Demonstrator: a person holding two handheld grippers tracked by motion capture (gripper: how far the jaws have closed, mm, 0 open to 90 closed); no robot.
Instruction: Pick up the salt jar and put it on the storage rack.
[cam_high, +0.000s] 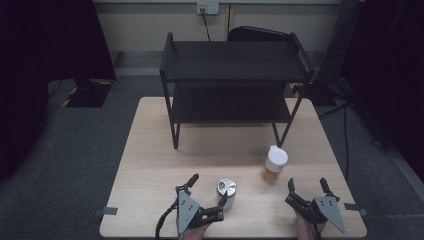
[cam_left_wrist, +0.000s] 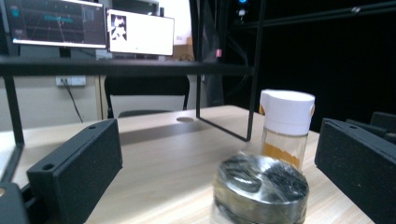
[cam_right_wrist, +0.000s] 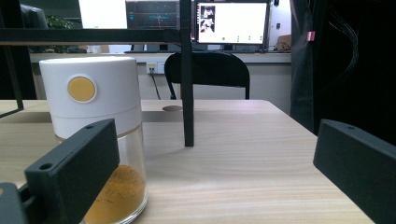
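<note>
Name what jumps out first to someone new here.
The black two-tier shelf at the table's far side dominates. In front of it stand two small things: a silver-topped can between the open jaws of the left gripper, and a white-capped jar of orange powder just ahead and left of the open right gripper.

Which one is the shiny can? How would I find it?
Start at the black two-tier metal shelf on the pale wooden table, then come toward the near edge. The short silver metal can stands between the open jaws of the left gripper. Unlike the glass jar with white lid and orange powder, it is all metal.
</note>
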